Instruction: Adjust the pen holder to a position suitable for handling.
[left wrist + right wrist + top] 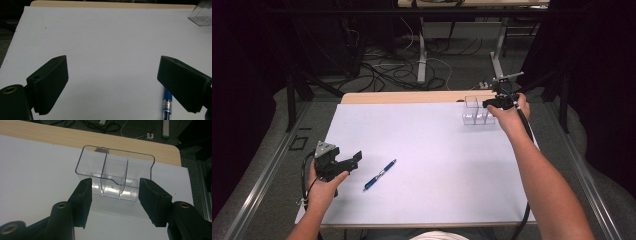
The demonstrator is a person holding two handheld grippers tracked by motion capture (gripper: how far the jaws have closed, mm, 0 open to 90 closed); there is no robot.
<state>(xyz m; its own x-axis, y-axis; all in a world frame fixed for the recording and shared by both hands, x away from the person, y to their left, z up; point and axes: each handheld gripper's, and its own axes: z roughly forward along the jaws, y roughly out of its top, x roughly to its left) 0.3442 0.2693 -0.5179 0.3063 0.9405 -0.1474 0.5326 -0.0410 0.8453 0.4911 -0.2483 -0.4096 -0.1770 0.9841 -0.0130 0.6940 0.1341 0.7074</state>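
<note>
The right gripper (113, 192) is held half open astride the clear organizer (115, 173), contact undeterminable. The left gripper (112, 75) is spread wide, empty, beside the blue pen (380, 174).

I count one blue pen (380, 174) lying on the white worktop (427, 150), one clear plastic organizer (476, 111) near its far right corner with three compartments, and two grippers, one per hand.
</note>
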